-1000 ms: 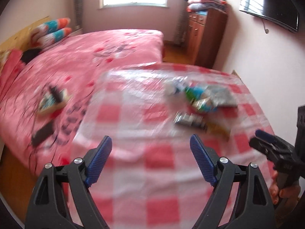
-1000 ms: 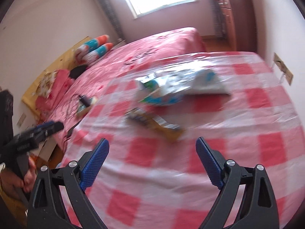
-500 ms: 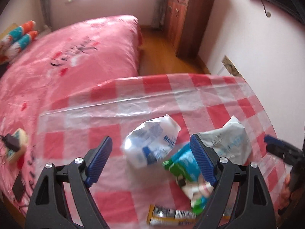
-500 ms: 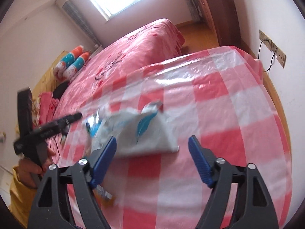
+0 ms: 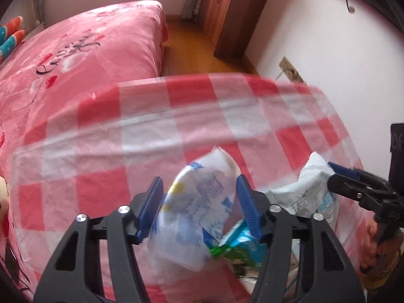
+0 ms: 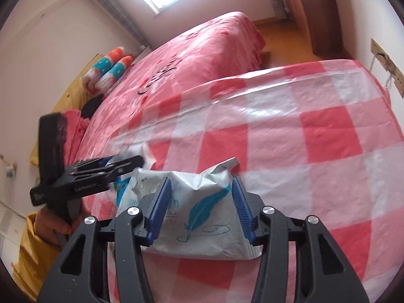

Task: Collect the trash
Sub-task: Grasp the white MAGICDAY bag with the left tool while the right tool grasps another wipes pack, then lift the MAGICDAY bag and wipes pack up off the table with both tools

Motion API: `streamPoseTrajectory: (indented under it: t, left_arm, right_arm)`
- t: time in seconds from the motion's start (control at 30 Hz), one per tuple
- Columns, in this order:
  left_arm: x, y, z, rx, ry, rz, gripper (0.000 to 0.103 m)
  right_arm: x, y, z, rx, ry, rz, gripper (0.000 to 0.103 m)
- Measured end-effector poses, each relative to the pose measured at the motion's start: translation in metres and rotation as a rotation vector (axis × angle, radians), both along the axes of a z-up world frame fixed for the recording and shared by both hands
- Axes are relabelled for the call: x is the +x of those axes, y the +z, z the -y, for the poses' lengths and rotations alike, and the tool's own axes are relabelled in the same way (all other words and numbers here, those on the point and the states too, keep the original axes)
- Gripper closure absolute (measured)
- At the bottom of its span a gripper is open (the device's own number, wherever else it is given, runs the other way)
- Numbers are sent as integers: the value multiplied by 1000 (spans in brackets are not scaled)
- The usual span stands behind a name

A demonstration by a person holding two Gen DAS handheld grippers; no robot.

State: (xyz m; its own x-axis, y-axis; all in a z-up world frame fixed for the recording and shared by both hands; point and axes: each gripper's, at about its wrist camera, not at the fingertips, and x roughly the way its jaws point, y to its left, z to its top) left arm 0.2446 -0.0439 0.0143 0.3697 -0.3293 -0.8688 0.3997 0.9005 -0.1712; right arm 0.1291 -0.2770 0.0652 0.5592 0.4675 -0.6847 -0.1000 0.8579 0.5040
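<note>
- Now we are at the pick-up step: our left claw (image 5: 199, 205) is closing around the blue-and-white wrapper (image 5: 194, 202), pads not yet pressing.
- Our right claw (image 6: 199, 203) is closing around the feather-print packet (image 6: 202, 209) on the tabletop (image 6: 328, 136), at three o'clock of the wrapper.
- Next, we likely need firm pinches before lifting.

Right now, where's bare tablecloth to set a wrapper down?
Free: the far half of the checkered tablecloth, from the grey feather-print packet out to the edge by the pink bed. Crowded: the near edge, where the white-and-blue bag, a green wrapper and both grippers bunch together.
</note>
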Motion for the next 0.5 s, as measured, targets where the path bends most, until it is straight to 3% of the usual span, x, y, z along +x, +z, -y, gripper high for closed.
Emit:
streamPoseTrajectory:
  t: [0.27,0.4,0.5]
  left_arm:
    - [-42,-2,-22,18,-15,31,45]
    - [-71,-1,-38,25,-9,40,52]
    - [-93,-1,-54,-12,24,30,57]
  right_arm:
    - [-52,-2,-23,-23,93,8,52]
    - [-88,-2,-41,-39,157,-2,52]
    - [-117,-3,-53,-31,205,-20,50]
